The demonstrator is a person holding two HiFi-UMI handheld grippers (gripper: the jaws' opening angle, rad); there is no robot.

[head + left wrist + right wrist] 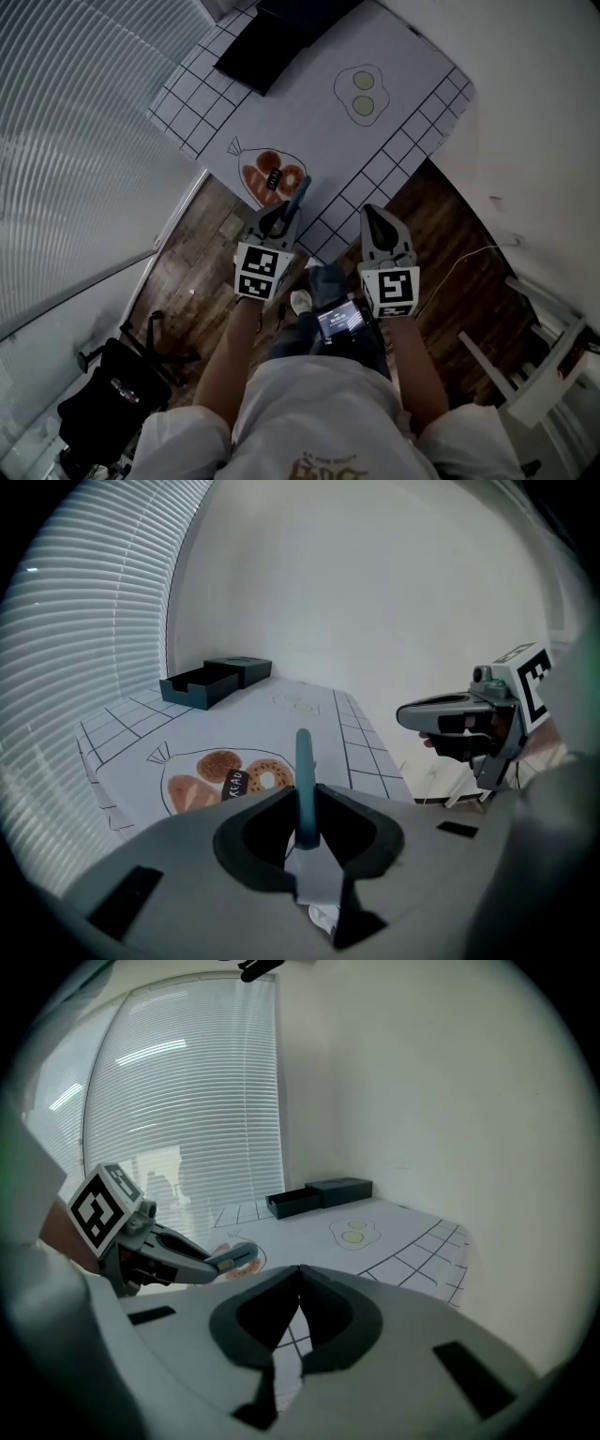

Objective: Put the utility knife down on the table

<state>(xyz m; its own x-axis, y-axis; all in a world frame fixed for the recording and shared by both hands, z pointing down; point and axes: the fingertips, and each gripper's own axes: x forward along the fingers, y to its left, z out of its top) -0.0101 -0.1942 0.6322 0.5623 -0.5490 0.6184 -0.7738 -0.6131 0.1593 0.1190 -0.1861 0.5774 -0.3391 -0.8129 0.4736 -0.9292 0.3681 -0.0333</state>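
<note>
A slim blue utility knife [300, 197] sticks forward out of my left gripper [286, 217], which is shut on its handle just above the near edge of the table [309, 122]. In the left gripper view the knife [303, 761] stands upright between the closed jaws of the left gripper [305, 803], over the bread drawing [220, 778]. My right gripper [373, 214] hovers beside it to the right, shut with nothing in it. The right gripper view shows its own jaws [300, 1274] closed and the knife [236, 1257] at the left.
A white gridded mat with bread and egg drawings [361, 92] covers the table. A black open box [272, 42] sits at the far end. Window blinds [75, 122] run along the left. A black chair [112, 384] and white furniture [553, 366] stand on the wooden floor.
</note>
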